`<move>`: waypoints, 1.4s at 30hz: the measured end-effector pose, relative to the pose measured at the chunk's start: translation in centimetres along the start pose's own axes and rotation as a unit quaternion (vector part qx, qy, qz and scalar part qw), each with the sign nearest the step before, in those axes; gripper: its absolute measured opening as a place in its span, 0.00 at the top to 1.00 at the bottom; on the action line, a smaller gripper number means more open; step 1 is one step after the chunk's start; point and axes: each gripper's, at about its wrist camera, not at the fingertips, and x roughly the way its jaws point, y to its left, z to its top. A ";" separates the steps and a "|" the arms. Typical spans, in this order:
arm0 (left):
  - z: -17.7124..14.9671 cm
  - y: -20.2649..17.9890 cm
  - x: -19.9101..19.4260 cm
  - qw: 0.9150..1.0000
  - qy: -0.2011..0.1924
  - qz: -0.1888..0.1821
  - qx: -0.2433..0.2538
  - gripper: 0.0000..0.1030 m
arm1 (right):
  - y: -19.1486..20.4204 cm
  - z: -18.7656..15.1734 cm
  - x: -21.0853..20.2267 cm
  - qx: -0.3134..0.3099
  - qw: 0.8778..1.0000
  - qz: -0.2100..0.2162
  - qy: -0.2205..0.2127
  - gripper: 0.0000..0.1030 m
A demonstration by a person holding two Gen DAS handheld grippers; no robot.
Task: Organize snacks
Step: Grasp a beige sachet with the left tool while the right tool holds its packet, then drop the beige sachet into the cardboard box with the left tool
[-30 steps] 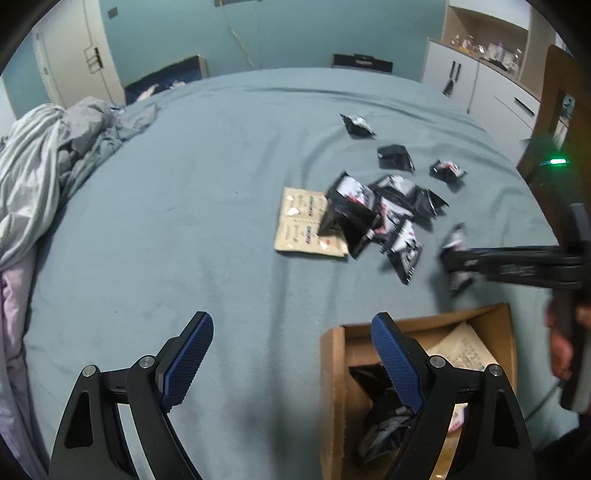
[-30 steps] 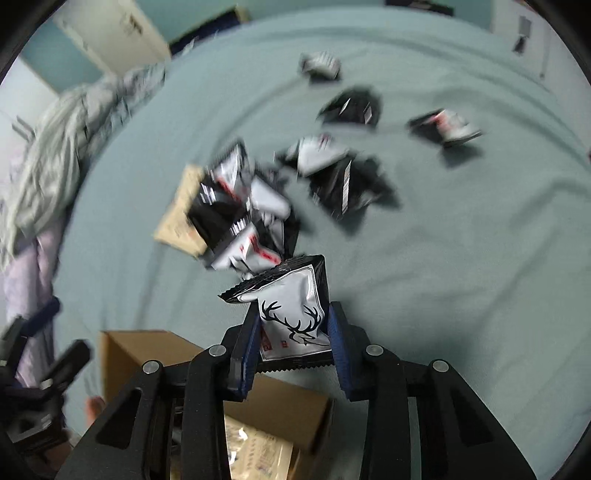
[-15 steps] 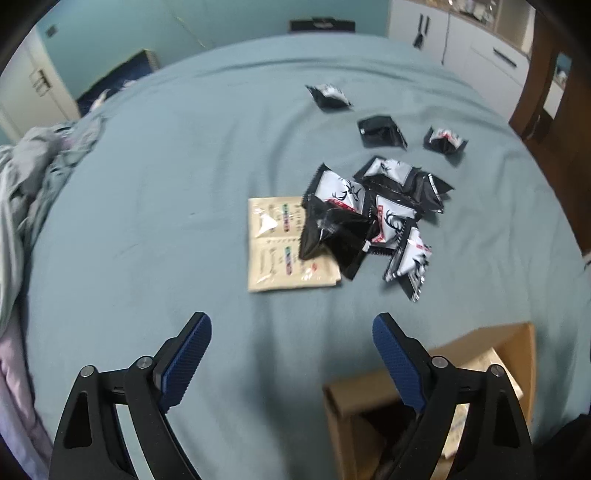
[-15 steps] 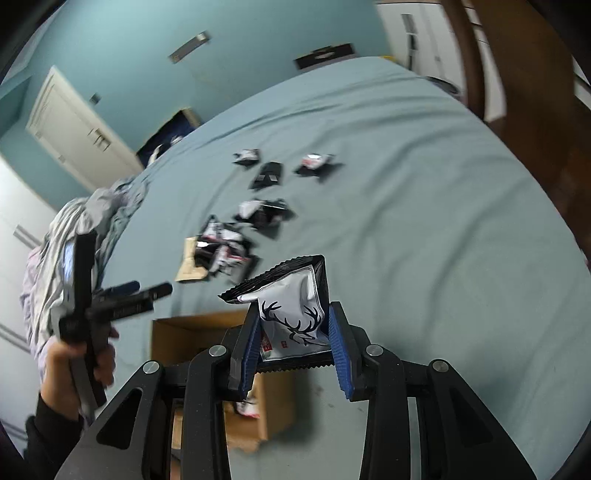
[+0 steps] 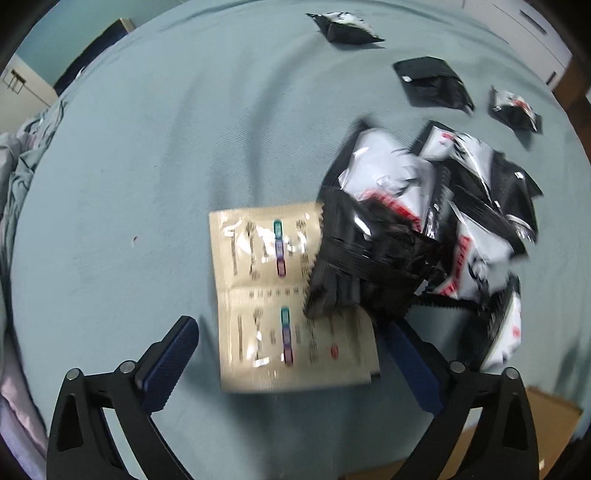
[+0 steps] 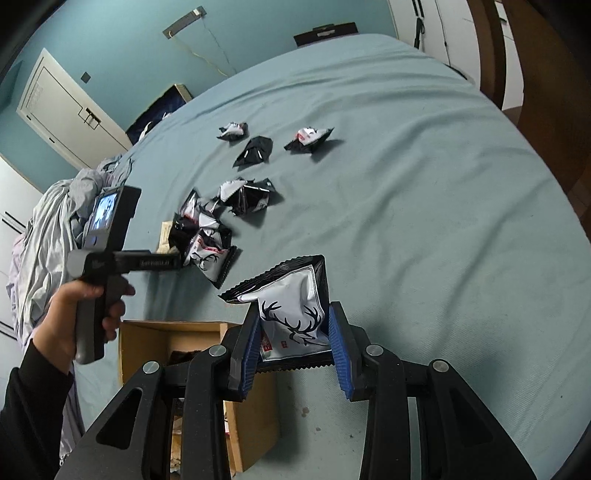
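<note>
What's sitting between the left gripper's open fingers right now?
In the left wrist view, the left gripper, whose jaws have just been opening, brackets the lower part of the beige sachet lying flat on the bedspread. The pads don't touch it.

left claw jaws just opened wide, pointing down | right claw clamped

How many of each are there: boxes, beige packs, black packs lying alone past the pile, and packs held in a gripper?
Box: 1
Beige packs: 2, joined in one strip
Lone black packs: 3
Held pack, in the right gripper: 1
Total: 7
The pile is too jumbled to count.
</note>
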 end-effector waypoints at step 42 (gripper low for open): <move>-20.3 -5.0 -13.9 0.985 -0.158 -0.056 0.039 0.16 | 5.3 -5.3 -1.5 -0.081 0.995 0.048 -0.036 0.68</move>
